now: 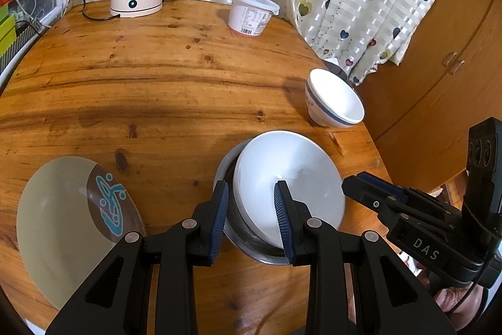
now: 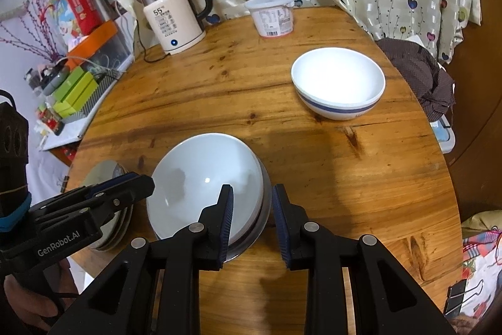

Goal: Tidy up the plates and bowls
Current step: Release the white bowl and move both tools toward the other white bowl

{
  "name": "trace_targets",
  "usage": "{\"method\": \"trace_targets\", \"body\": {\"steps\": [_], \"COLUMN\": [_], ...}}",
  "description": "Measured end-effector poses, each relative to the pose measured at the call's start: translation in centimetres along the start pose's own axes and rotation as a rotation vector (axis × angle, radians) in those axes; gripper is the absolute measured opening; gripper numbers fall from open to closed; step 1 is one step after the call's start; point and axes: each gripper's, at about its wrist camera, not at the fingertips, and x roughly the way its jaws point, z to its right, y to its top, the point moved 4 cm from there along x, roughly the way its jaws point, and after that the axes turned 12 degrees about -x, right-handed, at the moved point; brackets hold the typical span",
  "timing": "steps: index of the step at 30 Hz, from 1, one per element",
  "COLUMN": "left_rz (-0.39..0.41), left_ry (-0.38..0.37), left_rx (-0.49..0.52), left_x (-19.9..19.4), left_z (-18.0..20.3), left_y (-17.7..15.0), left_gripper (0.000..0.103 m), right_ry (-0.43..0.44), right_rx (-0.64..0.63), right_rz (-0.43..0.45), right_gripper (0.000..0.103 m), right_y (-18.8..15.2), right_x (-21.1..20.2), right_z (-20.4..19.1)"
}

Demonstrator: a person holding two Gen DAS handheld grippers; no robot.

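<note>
Left wrist view, left gripper (image 1: pixel 251 209) spread wide astride rim of white bowl (image 1: pixel 288 187) nested in steel bowl (image 1: pixel 226 222), right gripper (image 2: pixel 252 218) likewise parted, blue-banded bowl (image 2: pixel 339 87) apart

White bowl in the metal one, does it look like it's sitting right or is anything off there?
The white bowl sits tilted inside the steel bowl rather than nested flat: its rim rides high toward the left tool and overhangs the steel rim on the far side. Nothing looks spilled or broken.
</note>
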Motion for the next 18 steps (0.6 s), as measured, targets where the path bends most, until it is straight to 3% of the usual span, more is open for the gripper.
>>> {"method": "trace_targets", "body": {"steps": [18], "left_rz": [0.014], "left_ry": [-0.018], "left_rx": [0.005], "left_x": [-0.59], "left_z": [0.38], "left_y": [0.21], "left_gripper": [0.031], "right_ry": [-0.001], "right_rx": [-0.003], "right_rz": [0.010], "right_gripper": [0.028], "right_y": [0.53], "right_x": [-0.66], "right_z": [-0.07]}}
